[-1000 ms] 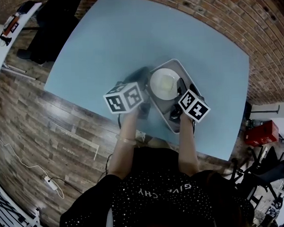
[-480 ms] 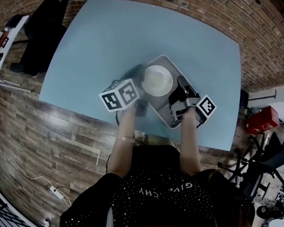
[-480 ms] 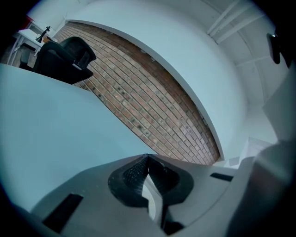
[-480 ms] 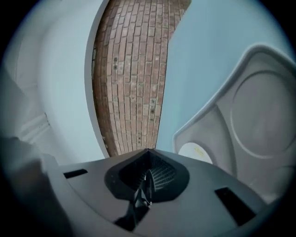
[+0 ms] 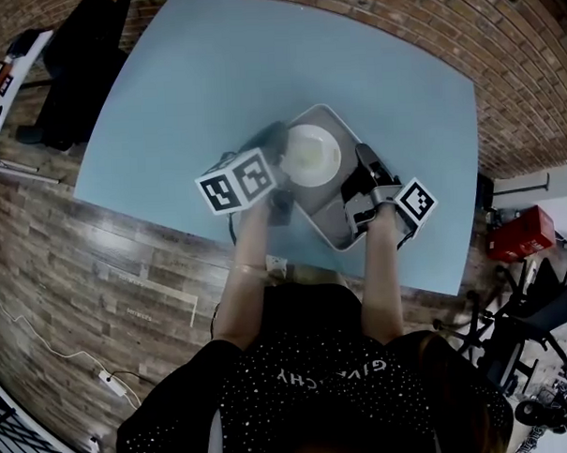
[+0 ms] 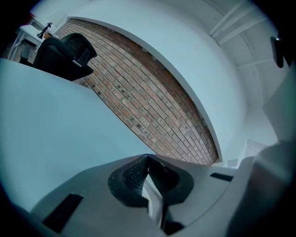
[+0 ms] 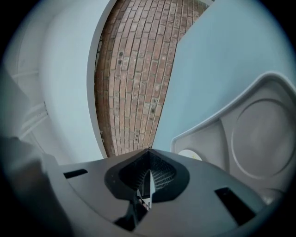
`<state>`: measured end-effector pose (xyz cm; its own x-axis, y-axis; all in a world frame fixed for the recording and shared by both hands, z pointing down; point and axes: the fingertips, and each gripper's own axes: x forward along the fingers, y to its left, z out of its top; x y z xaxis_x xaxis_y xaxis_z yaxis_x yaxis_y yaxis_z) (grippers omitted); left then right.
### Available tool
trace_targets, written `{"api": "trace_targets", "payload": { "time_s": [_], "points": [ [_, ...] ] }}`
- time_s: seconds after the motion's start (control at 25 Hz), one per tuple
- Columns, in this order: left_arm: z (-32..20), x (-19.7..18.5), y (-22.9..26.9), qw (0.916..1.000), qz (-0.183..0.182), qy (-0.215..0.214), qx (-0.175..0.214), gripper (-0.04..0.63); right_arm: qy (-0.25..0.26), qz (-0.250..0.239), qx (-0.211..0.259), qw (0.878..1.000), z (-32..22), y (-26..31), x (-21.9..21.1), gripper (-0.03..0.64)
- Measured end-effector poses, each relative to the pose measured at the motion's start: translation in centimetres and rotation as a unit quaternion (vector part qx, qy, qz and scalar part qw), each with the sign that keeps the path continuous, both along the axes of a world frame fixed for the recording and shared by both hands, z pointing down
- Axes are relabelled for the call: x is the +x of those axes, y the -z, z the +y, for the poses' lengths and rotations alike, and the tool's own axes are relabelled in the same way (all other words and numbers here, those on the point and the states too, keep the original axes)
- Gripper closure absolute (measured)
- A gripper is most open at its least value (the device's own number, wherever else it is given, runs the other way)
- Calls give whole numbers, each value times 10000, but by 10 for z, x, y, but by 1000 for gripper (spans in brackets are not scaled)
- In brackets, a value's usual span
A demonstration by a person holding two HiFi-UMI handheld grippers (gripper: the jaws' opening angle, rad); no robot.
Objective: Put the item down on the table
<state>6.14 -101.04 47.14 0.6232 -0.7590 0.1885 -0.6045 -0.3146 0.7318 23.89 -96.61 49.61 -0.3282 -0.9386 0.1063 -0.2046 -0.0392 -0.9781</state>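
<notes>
pale grey plastic, the tray (image 5: 322, 210) lies flat on the light blue table (image 5: 165, 95), near the edge closest to me, between my two grippers. my right gripper (image 7: 149, 152) has its jaws pressed together, with nothing i can make out between them. the tray is just off to its right, apart from the tips, its raised rim and a round hollow facing the camera. in the head view that gripper hangs over the tray's near right corner. my left gripper (image 6: 147, 158) is closed too, pads meeting at the tips. a pale sliver shows lower down between them, and i cannot tell what it is. this gripper sits just beside the tray's left rim and looks out past it over the tabletop.

a white round plate (image 5: 310, 154) rests in the tray's far part, with something pale yellow on it. beyond the table runs a red brick wall (image 7: 134, 69), and a dark chair (image 6: 64, 53) stands by the far left corner. wood-plank floor (image 5: 98, 266) lies below. the tray has rounded corners and smooth matt walls; my pads are black and finely ribbed.
</notes>
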Motion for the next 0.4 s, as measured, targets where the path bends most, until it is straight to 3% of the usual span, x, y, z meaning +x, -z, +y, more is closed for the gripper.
{"api": "trace_targets", "payload": {
  "time_s": [0.4],
  "points": [
    [1,12,-1,9999,63,-95,-85,584,95,146,-136,9998,6,-6,8,604]
  ]
}}
